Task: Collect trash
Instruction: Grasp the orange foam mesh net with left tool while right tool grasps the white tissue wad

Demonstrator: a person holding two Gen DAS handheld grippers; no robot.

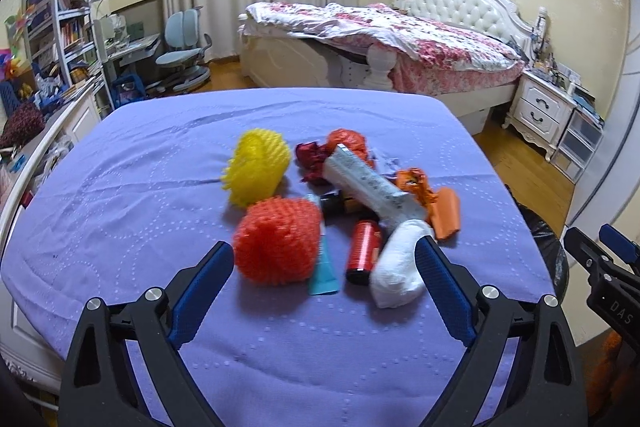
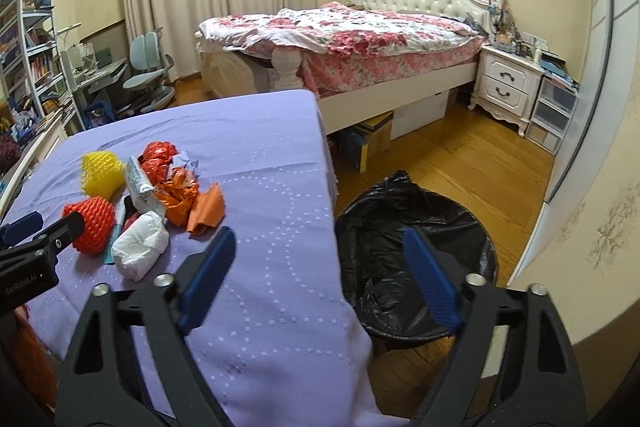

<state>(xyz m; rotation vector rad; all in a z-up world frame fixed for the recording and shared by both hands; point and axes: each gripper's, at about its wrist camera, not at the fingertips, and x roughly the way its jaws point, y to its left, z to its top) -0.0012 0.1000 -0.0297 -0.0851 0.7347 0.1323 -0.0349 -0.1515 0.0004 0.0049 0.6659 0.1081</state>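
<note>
A pile of trash lies on the purple-covered table (image 1: pixel 120 211): an orange foam net (image 1: pixel 276 241), a yellow foam net (image 1: pixel 256 169), a red can (image 1: pixel 362 251), a white wad (image 1: pixel 400 265), a teal tube (image 1: pixel 324 273), a long grey box (image 1: pixel 368 185) and orange wrappers (image 1: pixel 444 205). My left gripper (image 1: pixel 324 257) is open, its fingers either side of the near items, holding nothing. My right gripper (image 2: pixel 320 251) is open and empty over the table's right edge, beside the black-lined bin (image 2: pixel 416 259). The pile also shows in the right wrist view (image 2: pixel 140 203).
A bed (image 2: pixel 360 43) stands beyond the table, a white nightstand (image 2: pixel 508 83) to its right. A desk, a blue chair (image 1: pixel 184 47) and bookshelves (image 1: pixel 56 7) fill the left. Wooden floor (image 2: pixel 460 163) lies around the bin.
</note>
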